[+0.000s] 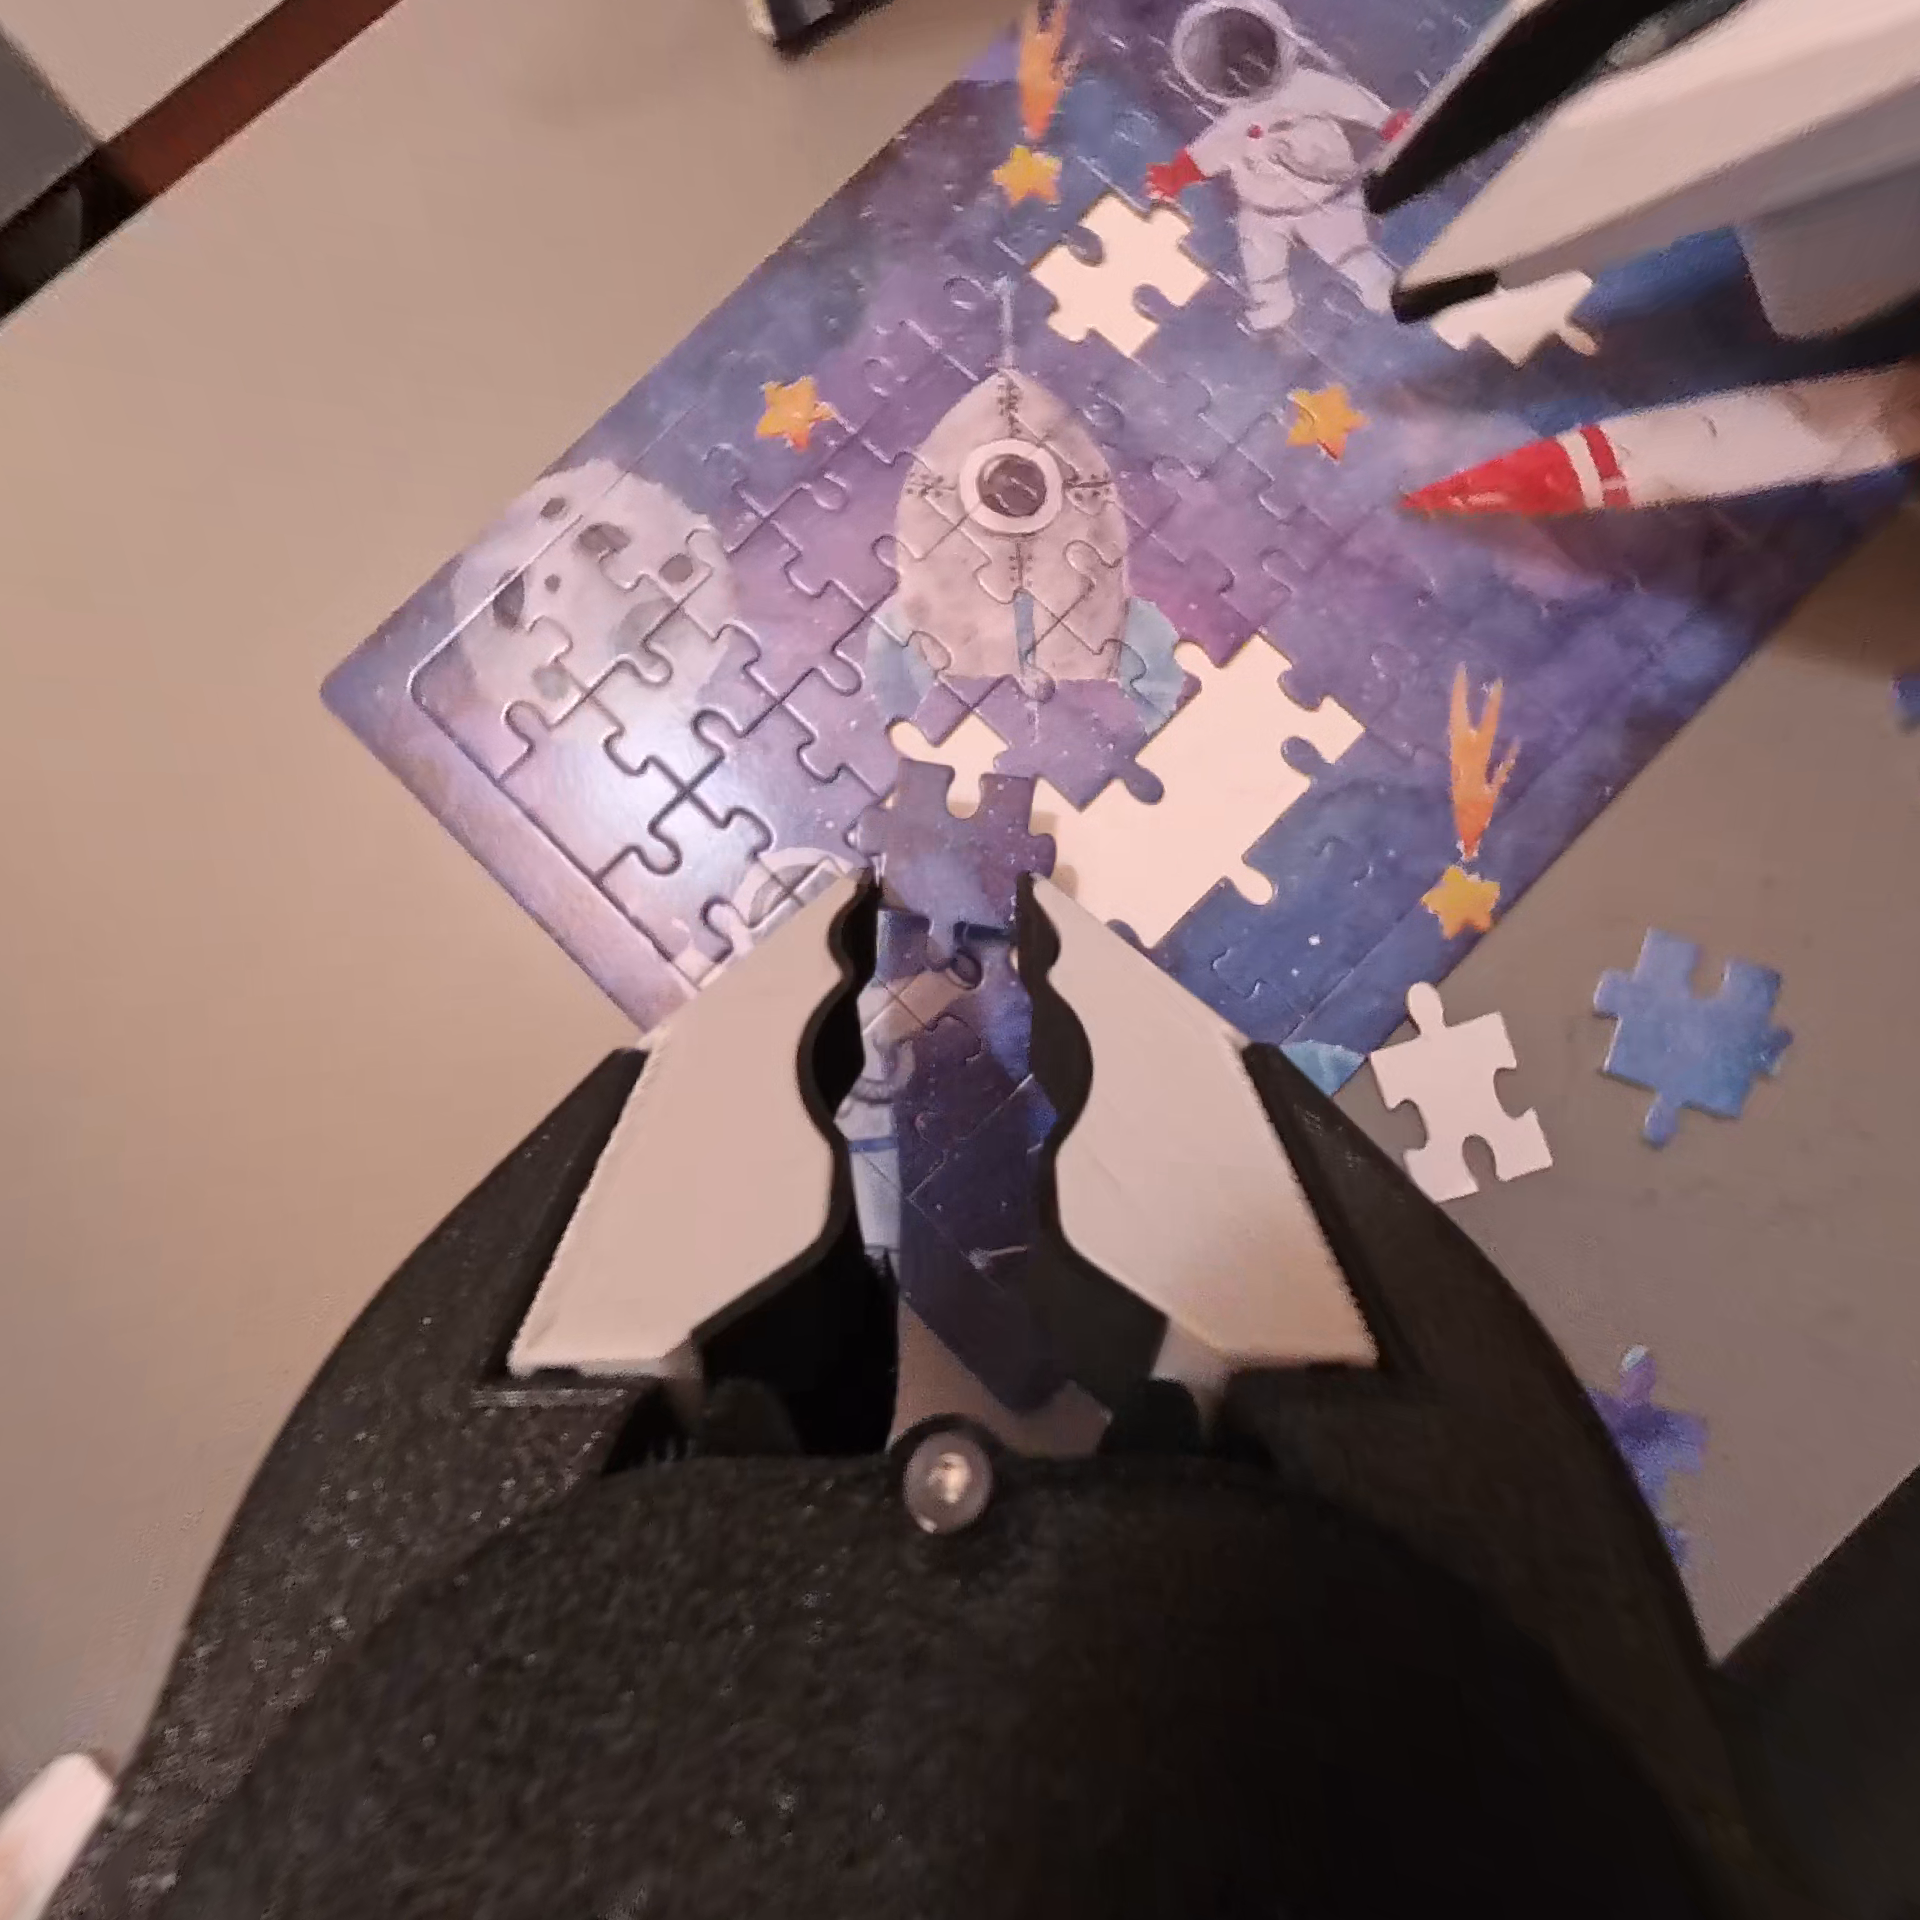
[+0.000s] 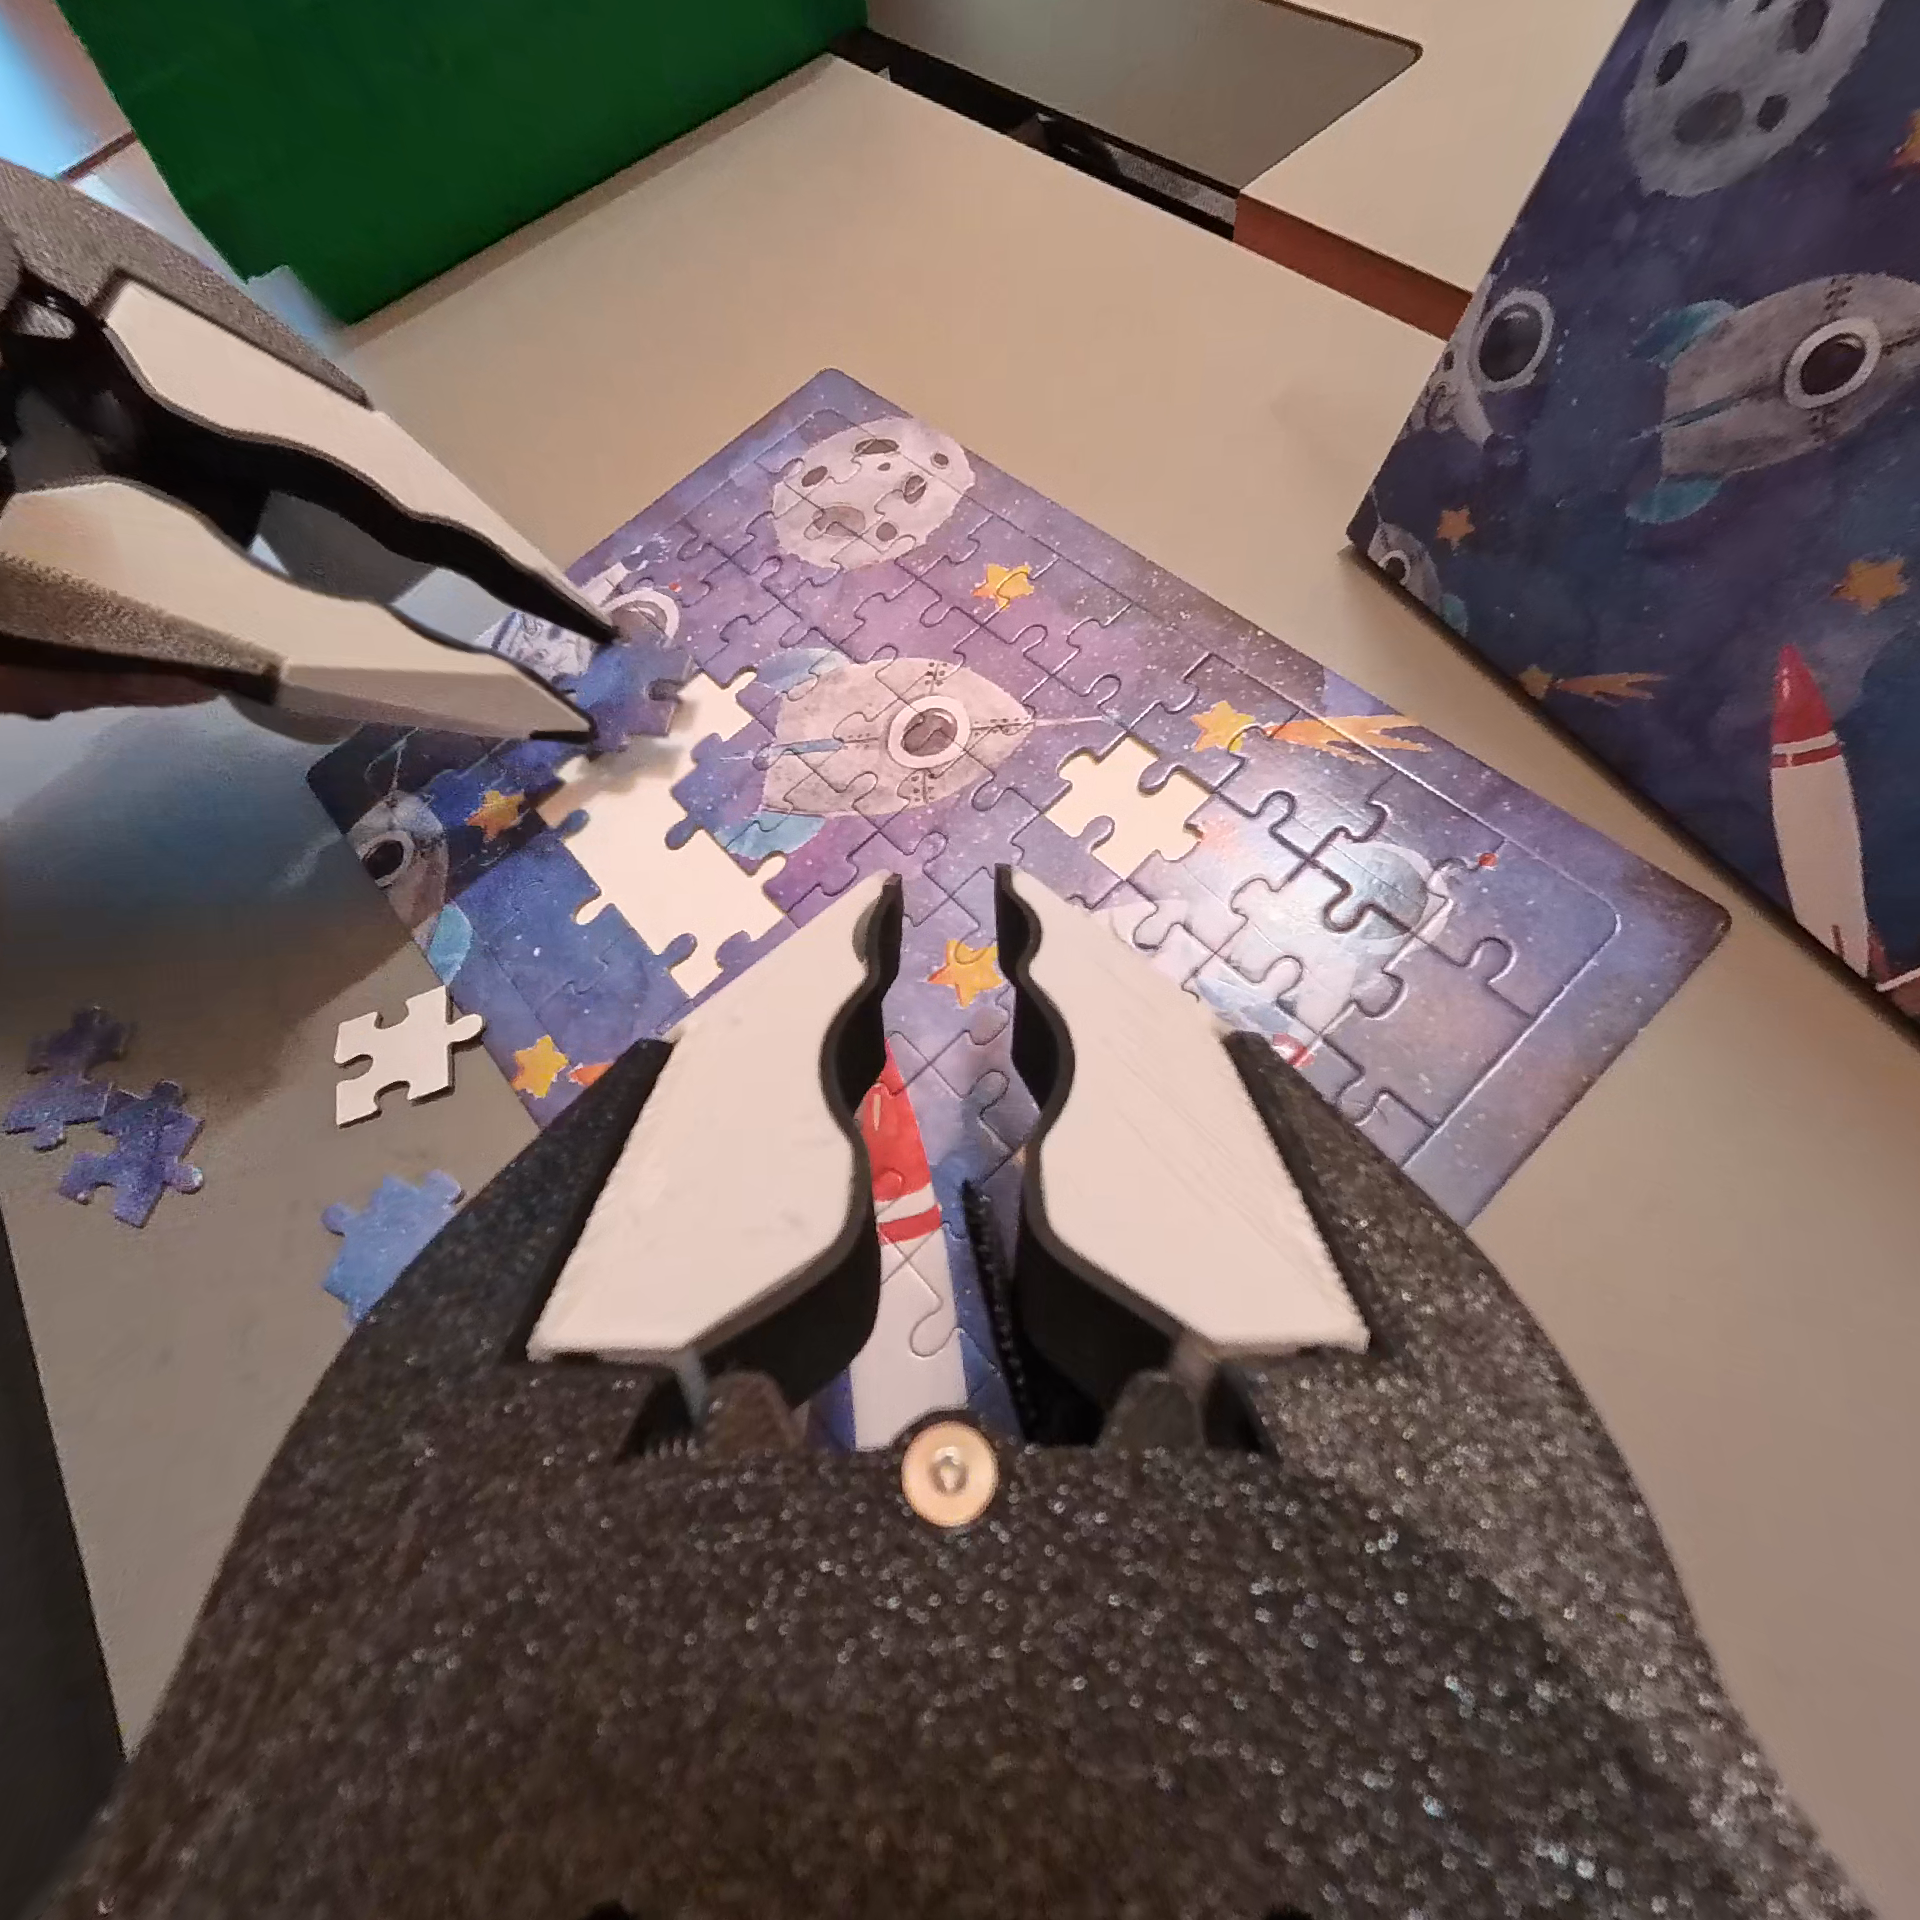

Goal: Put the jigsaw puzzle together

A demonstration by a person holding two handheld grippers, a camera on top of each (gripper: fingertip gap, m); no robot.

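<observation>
The left hand-held gripper (image 1: 948, 883) pinches a blue puzzle piece (image 1: 956, 831) at its fingertips, over the puzzle's (image 1: 727, 623) white gap (image 1: 1195, 790); the right hand-held gripper (image 2: 945, 883) hovers narrowly parted, empty.

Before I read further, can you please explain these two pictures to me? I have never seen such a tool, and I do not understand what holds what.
No robot here: a person holds one two-finger gripper in each hand, and each carries a camera looking along its fingers. One picture comes from the left gripper, shut on a blue puzzle piece above a white gap. The other comes from the right gripper, open and empty over the puzzle. On the table lie loose pieces, one white side up, and a picture box stands nearby.
</observation>
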